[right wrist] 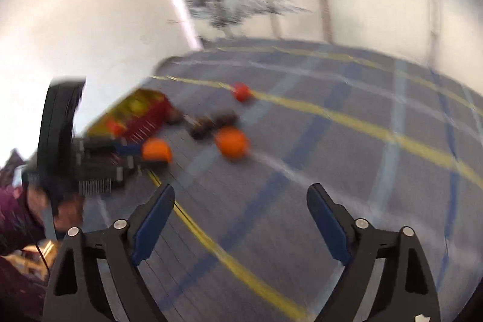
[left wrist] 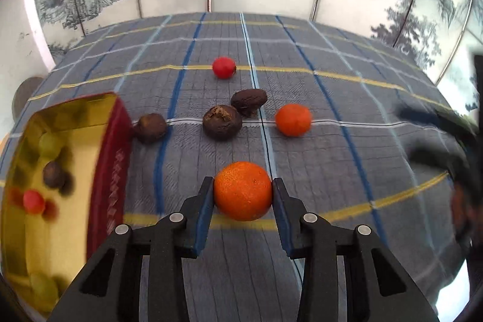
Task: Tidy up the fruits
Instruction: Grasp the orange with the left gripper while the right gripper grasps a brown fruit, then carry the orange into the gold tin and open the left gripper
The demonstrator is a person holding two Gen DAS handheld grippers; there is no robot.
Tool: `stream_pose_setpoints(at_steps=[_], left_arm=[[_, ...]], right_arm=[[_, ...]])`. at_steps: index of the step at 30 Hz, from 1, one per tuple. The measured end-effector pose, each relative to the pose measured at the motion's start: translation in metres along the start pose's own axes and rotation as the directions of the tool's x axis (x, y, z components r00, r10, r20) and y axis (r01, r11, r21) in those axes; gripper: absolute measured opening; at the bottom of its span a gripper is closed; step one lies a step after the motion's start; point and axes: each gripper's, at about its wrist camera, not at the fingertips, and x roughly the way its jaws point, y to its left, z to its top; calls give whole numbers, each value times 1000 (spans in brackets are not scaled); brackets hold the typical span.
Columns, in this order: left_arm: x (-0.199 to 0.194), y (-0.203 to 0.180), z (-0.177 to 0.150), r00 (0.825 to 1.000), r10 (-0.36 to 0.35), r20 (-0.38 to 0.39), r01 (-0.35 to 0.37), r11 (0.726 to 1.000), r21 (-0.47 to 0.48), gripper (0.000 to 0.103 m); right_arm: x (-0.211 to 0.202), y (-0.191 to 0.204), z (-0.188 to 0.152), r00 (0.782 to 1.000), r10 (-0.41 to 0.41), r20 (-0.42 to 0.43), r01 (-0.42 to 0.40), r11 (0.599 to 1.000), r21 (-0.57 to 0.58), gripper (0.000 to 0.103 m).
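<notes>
left gripper clamps the near orange; right gripper gapes wide, empty.

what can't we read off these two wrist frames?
- Red and gold box: the left wrist view's edge cuts it off, so its fruit count is unknown.
- Dark fruits: motion blur in the right wrist view merges them, so no count there.
- Near orange: the left tool pads sit against both sides; its underside is hidden, so lifted or resting is unclear.
</notes>
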Motion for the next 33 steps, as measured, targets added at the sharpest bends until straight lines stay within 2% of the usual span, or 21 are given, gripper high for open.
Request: stream_pose_setpoints(at_steps=[1, 3, 4, 7, 9, 19, 20, 22, 25, 27, 33], left_arm=[[-9, 1, -4, 1000, -5, 1, 5, 1000, -8, 39], [-22, 4, -10, 1000, -25, 0, 25, 999, -26, 39], [-30, 6, -13, 999, -32, 5, 32, 999, -35, 39], [-45, 9, -23, 999, -32, 13, 32, 999, -36, 39], [-51, 11, -27, 999, -33, 14, 34, 999, -36, 39], [-49, 13, -30, 996, -87, 5, 88, 995, -46, 39], [-48, 12, -29, 996, -88, 4, 88, 995, -47, 39], [-47, 11, -30, 996, -94, 0, 93, 994, -50, 39], [-48, 10, -31, 995, -95, -4, 95, 994, -56, 39], [-52, 10, -31, 996, -94, -1, 94, 994, -61, 39], [-75, 8, -35, 997, -71, 40, 74, 995, -61, 40]], right_arm=[[9, 2, 14, 999, 34, 1, -34, 999, -22, 84], [36, 3, 38, 997, 74, -37, -75, 996, -43, 69], [54, 2, 50, 994, 90, -69, -93, 995, -43, 65], [92, 2, 67, 987, 100, -129, -107, 993, -50, 61], [112, 1, 71, 981, 104, -164, -113, 992, -48, 55], [162, 5, 76, 959, 96, -266, -127, 987, -99, 53], [164, 3, 77, 957, 105, -270, -134, 987, -93, 51], [169, 0, 80, 952, 108, -285, -139, 986, -91, 36], [167, -2, 77, 947, 138, -290, -166, 983, -76, 35], [159, -1, 73, 955, 108, -278, -136, 987, -87, 35], [82, -4, 58, 993, 12, -115, -20, 998, -66, 35]])
